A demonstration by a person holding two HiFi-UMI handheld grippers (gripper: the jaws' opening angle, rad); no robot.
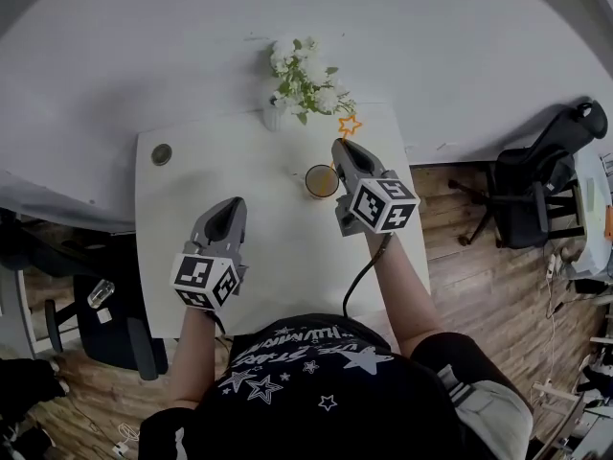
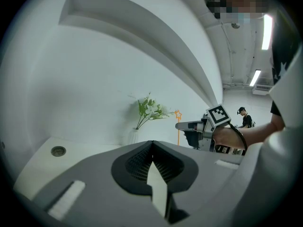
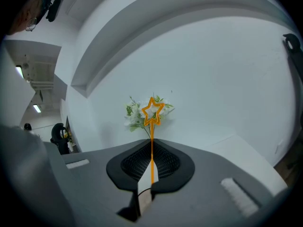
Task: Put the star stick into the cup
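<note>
white table [image 1: 259,257]; cup [image 1: 322,181] near vase [image 1: 274,117]; right gripper [image 1: 339,146] clamps star stick [image 3: 152,110]; left gripper [image 1: 234,203] closed

Counter [image 1: 172,199] bare from cup [image 1: 322,181] toward 9 o'clock. Flowers [image 1: 305,80] crowd cup's 12 o'clock, near star stick [image 1: 349,124] clamped in right gripper [image 1: 337,145]. Left gripper [image 1: 233,207] well apart at 8 o'clock.

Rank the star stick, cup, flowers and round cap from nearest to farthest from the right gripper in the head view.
1. star stick, clamped by the right gripper.
2. cup, beside it, left.
3. flowers, table's far edge.
4. round cap, far-left corner.
</note>
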